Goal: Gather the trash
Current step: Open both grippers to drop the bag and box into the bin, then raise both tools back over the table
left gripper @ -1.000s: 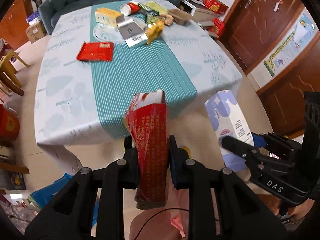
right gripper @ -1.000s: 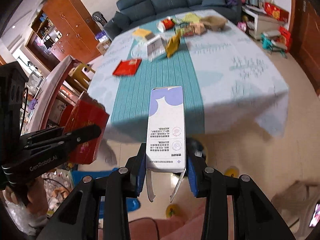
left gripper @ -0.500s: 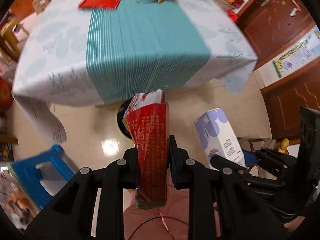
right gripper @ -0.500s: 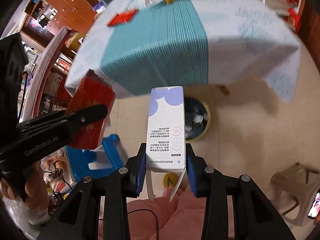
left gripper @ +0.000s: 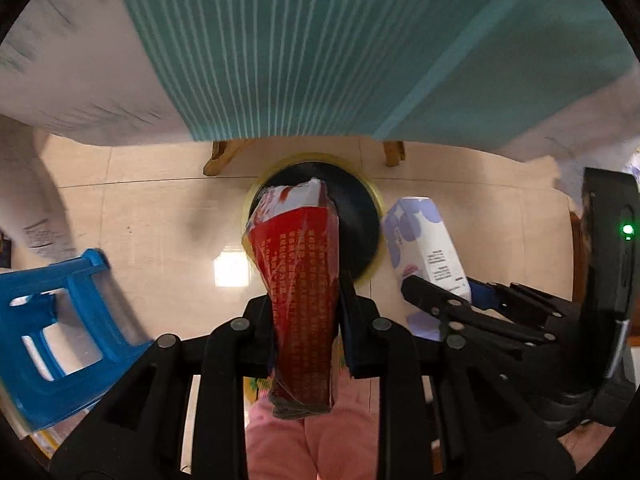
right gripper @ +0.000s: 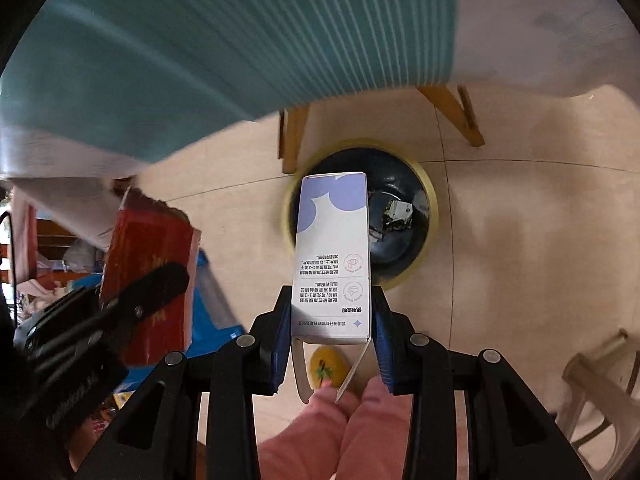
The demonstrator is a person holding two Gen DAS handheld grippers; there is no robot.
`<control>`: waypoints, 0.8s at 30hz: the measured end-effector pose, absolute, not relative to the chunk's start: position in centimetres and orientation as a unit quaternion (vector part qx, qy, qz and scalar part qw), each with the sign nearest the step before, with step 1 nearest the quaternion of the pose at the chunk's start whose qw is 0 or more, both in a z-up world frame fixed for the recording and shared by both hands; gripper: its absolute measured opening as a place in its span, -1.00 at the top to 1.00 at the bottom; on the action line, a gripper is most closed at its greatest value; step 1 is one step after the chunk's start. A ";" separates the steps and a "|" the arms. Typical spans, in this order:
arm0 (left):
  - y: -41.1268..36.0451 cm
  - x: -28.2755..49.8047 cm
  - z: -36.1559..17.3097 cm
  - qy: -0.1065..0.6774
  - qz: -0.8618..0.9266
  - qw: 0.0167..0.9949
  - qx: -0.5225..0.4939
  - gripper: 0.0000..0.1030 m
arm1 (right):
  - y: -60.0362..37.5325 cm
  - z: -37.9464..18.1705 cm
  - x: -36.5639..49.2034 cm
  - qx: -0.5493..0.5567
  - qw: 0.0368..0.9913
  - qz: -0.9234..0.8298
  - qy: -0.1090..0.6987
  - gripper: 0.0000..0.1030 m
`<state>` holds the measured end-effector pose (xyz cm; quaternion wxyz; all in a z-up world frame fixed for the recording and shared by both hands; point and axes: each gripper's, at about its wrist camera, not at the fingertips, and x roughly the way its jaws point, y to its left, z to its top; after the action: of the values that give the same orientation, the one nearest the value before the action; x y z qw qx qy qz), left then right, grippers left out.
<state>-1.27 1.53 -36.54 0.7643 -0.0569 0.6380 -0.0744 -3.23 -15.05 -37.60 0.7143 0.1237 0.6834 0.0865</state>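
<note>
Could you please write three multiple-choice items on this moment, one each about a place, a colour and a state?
1. Where does the bin stand?
A. on the table
B. on the floor by the table's edge
C. on the blue stool

2. What colours is the box in the right gripper?
A. white and purple
B. green and yellow
C. all black

3. What is the state of the left gripper?
A. open and empty
B. shut on the red packet
C. shut on a bottle

Answers:
1. B: the round, yellow-rimmed bin sits on the tiled floor just past the hanging tablecloth.
2. A: the right wrist view shows a white carton with purple patches at its top.
3. B: both fingers press the sides of the red packet, which stands up between them.
</note>
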 end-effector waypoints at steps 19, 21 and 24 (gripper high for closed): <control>0.9 3.5 -46.8 0.616 -0.019 0.786 -0.053 -0.58 | -16.8 -49.5 0.5 0.173 0.732 0.072 0.655 -0.46; 1.1 3.4 -46.2 0.614 -0.015 0.788 -0.055 -0.58 | -16.9 -48.8 0.5 0.171 0.734 0.072 0.653 -0.47; 1.8 2.8 -45.0 0.611 -0.012 0.789 -0.059 -0.58 | -16.7 -47.3 0.1 0.168 0.737 0.072 0.651 -0.47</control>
<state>2.81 1.83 -45.02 0.7895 -0.0586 0.6109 -0.0117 0.11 -16.66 -47.25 0.7367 0.1682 0.6510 0.0715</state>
